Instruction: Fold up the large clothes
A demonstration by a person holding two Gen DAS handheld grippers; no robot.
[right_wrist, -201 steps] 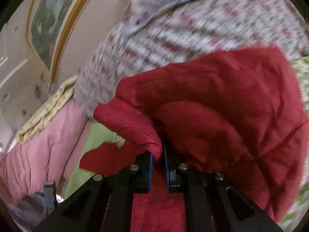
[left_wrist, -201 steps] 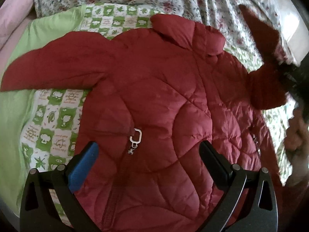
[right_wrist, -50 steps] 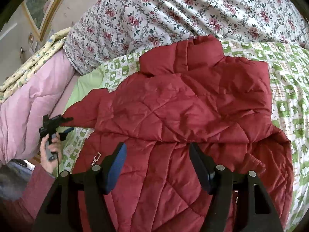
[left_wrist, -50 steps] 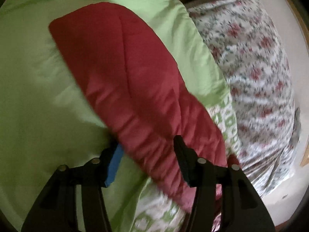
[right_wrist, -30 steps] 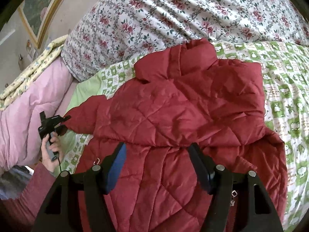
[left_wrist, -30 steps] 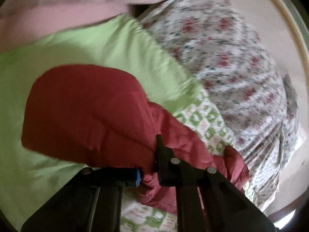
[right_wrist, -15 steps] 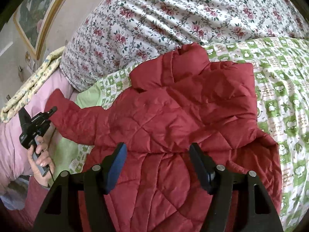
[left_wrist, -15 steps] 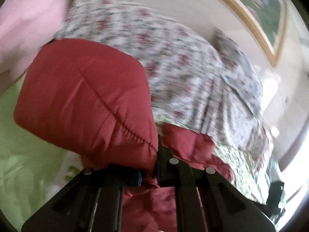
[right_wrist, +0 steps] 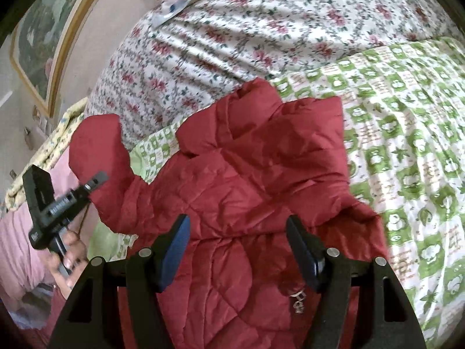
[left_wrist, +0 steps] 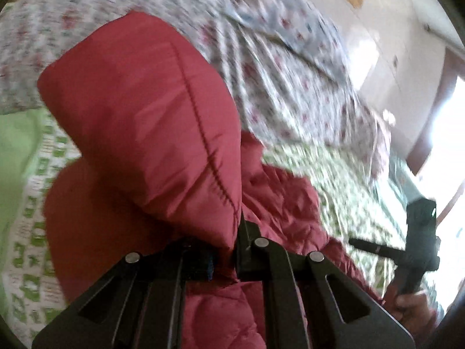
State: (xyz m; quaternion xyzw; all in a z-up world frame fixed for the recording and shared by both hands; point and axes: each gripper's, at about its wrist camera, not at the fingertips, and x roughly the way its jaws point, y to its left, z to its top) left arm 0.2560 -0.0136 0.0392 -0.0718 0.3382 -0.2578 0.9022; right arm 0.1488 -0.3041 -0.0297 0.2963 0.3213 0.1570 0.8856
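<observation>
A red quilted jacket [right_wrist: 250, 180] lies front-up on the bed, with one sleeve folded across its chest. My left gripper [left_wrist: 225, 245] is shut on the cuff end of the other sleeve [left_wrist: 151, 122] and holds it lifted off the bed, above the jacket body [left_wrist: 279, 203]. From the right wrist view the same raised sleeve [right_wrist: 98, 157] and the left gripper [right_wrist: 87, 190] show at the left. My right gripper [right_wrist: 238, 232] hovers open over the jacket's lower front, nothing between its fingers, close to the zipper pull [right_wrist: 299, 299].
The bed has a green-and-white patterned sheet [right_wrist: 407, 151] under the jacket and a flowered quilt [right_wrist: 261, 29] heaped behind it. A pink blanket [right_wrist: 17, 247] lies at the left. A framed picture [right_wrist: 43, 37] hangs on the wall. A hand [left_wrist: 412, 311] holds the right gripper's grip.
My left gripper closed on the sleeve end, lifted it off the green sheet and has swung it up and over towards the jacket body. The right gripper drifted slightly, still open.
</observation>
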